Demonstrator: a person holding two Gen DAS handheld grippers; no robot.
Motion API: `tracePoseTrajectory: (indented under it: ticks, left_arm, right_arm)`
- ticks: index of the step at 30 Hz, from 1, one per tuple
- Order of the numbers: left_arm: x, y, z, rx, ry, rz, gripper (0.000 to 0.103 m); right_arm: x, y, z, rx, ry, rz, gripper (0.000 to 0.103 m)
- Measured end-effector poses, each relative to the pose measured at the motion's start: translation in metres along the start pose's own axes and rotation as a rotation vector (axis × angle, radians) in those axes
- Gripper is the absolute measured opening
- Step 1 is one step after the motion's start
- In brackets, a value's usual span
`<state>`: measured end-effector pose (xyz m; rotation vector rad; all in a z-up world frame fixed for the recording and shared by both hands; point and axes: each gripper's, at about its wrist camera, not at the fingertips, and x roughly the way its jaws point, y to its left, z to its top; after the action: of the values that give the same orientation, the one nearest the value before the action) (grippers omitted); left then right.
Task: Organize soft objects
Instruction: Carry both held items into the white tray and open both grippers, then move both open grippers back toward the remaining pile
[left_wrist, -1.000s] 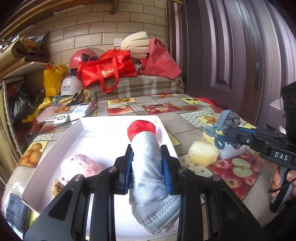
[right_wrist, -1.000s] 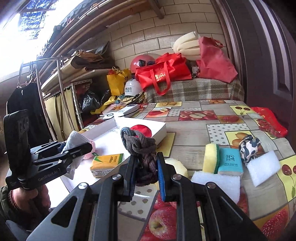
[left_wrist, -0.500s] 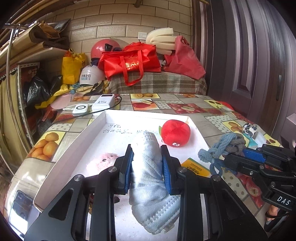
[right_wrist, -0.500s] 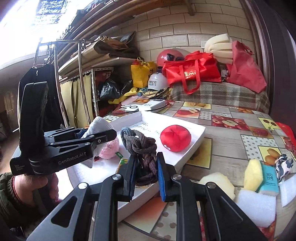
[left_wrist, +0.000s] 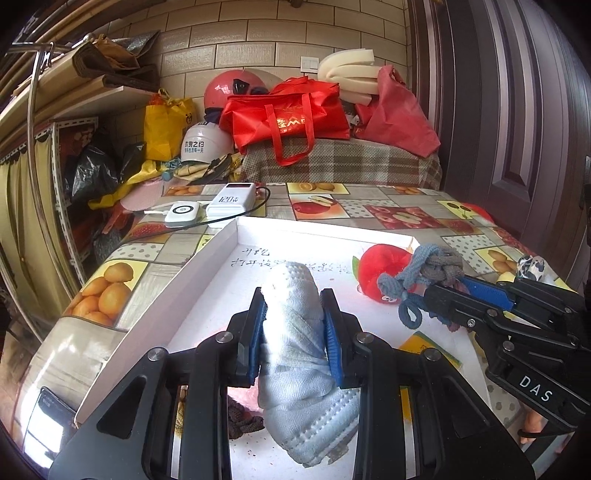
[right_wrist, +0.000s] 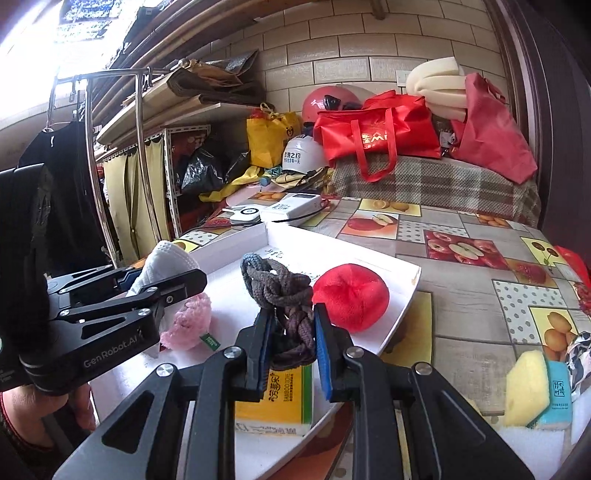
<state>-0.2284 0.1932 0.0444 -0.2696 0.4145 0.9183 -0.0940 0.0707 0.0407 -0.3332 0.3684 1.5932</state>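
Note:
My left gripper (left_wrist: 293, 299) is shut on a rolled pale blue face mask (left_wrist: 295, 332) and holds it over the white tray (left_wrist: 207, 258). My right gripper (right_wrist: 291, 314) is shut on a knotted grey-brown rope (right_wrist: 280, 291), also over the tray (right_wrist: 369, 258); it shows at the right of the left wrist view (left_wrist: 436, 291). In the tray lie a red plush ball (right_wrist: 351, 295), a pink plush toy (right_wrist: 188, 325) and a yellow-green tissue pack (right_wrist: 277, 402). The left gripper (right_wrist: 177, 280) is seen left of the rope.
Yellow and blue sponges (right_wrist: 532, 387) and a patterned cloth (right_wrist: 580, 354) lie on the fruit-print tablecloth to the right of the tray. Two white power banks (left_wrist: 214, 206) sit behind the tray. Red bags (left_wrist: 288, 118) and helmets stand at the back. A phone (left_wrist: 44, 421) lies at front left.
Both grippers have moved left and forward over the tray, still holding the mask and the rope. The right gripper now sits closer to the red ball.

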Motion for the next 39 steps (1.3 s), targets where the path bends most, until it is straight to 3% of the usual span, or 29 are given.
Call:
tracePoseTrajectory:
  ticks: [3,5,6,7,9,15,18,22,26,30,34,36,39]
  left_arm:
    - [-0.006,-0.001,-0.001,-0.003,-0.028,0.049,0.037]
    - [-0.012,-0.003,-0.002,0.005,-0.058,0.062,0.06]
    - [-0.014,-0.004,-0.002,0.012,-0.072,0.067,0.077]
    - [-0.016,-0.002,-0.002,0.001,-0.081,0.091,0.08]
    - [-0.016,0.003,-0.003,-0.022,-0.085,0.075,0.086]
    - [-0.021,0.004,-0.003,-0.025,-0.114,0.087,0.094]
    - [-0.025,0.003,-0.004,-0.027,-0.131,0.093,0.103]
    - [-0.032,-0.003,-0.006,0.001,-0.166,0.089,0.103]
    - [-0.04,-0.013,-0.009,0.007,-0.176,0.038,0.103]
    - [-0.052,-0.034,-0.013,0.031,-0.182,-0.071,0.103]
    - [-0.064,-0.073,-0.019,0.137,-0.168,-0.261,0.103]
    - [-0.066,-0.101,-0.023,0.209,-0.117,-0.389,0.103]
    - [-0.062,-0.15,-0.031,0.341,0.031,-0.579,0.103]
  right_arm:
    - [0.005,-0.002,0.001,0.008,0.018,-0.011,0.024]
    - [0.004,-0.002,0.001,0.009,0.014,-0.029,0.037]
    - [0.002,-0.002,0.0,0.009,0.007,-0.039,0.055]
    - [0.0,-0.002,0.0,0.009,0.0,-0.046,0.072]
    - [-0.003,-0.005,0.001,0.028,-0.017,-0.059,0.082]
    - [-0.007,-0.009,0.001,0.048,-0.045,-0.068,0.082]
    - [-0.016,-0.009,0.0,0.052,-0.09,-0.07,0.083]
    - [-0.025,-0.011,-0.002,0.052,-0.11,-0.072,0.085]
    - [-0.038,-0.016,-0.008,0.048,-0.103,-0.071,0.085]
    - [-0.059,-0.032,-0.018,0.063,-0.094,-0.091,0.085]
    - [-0.089,-0.064,-0.031,0.112,-0.101,-0.187,0.085]
    - [-0.106,-0.087,-0.039,0.164,-0.098,-0.258,0.085]
    - [-0.133,-0.134,-0.051,0.307,-0.096,-0.386,0.085]
